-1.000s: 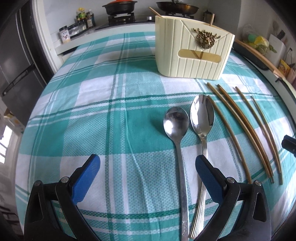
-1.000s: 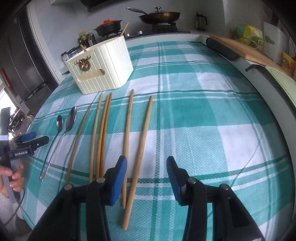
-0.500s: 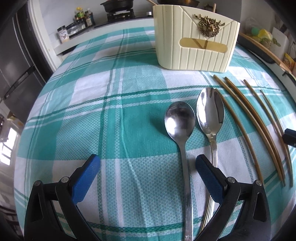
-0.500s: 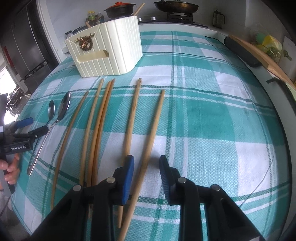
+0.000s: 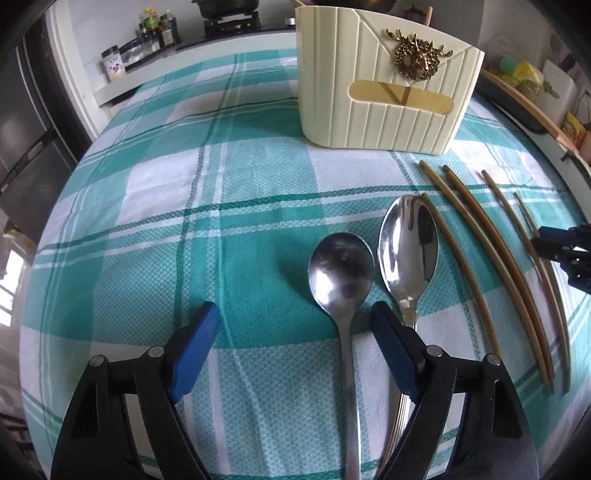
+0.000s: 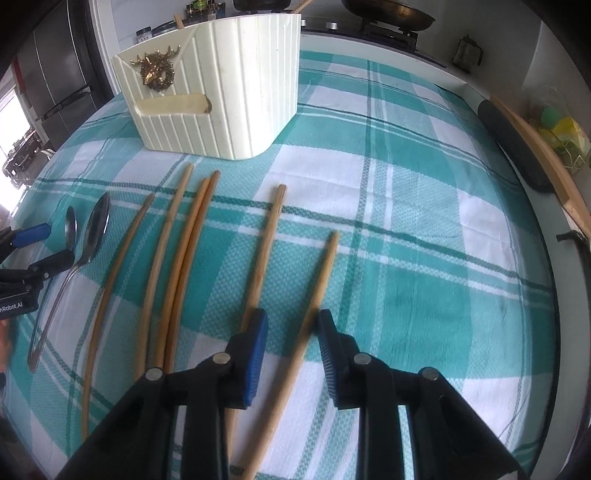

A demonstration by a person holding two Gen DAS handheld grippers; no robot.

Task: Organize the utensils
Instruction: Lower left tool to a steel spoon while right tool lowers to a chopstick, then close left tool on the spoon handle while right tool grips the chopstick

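A cream ribbed utensil holder [image 5: 388, 85] with a gold deer badge stands at the far side of the checked cloth; it also shows in the right wrist view [image 6: 218, 96]. Two steel spoons lie side by side: a round one [image 5: 341, 273] and a longer one [image 5: 408, 243]. Several wooden chopsticks [image 6: 177, 266] lie in a row to their right. My left gripper [image 5: 295, 332] is open, low over the round spoon's handle, which runs between its fingers. My right gripper [image 6: 291, 336] is open, its fingers astride the rightmost chopstick [image 6: 317, 288] without gripping it.
A stove with pans [image 6: 388, 14] and jars [image 5: 155, 29] stand behind the table. A wooden board [image 6: 539, 147] and a dark roll [image 6: 513, 144] lie along the right edge. A dark fridge [image 6: 55, 74] stands at the left.
Both grippers have moved forward and lower over the cloth. The left now straddles the round spoon's handle. The right has narrowed and come around the rightmost chopstick.
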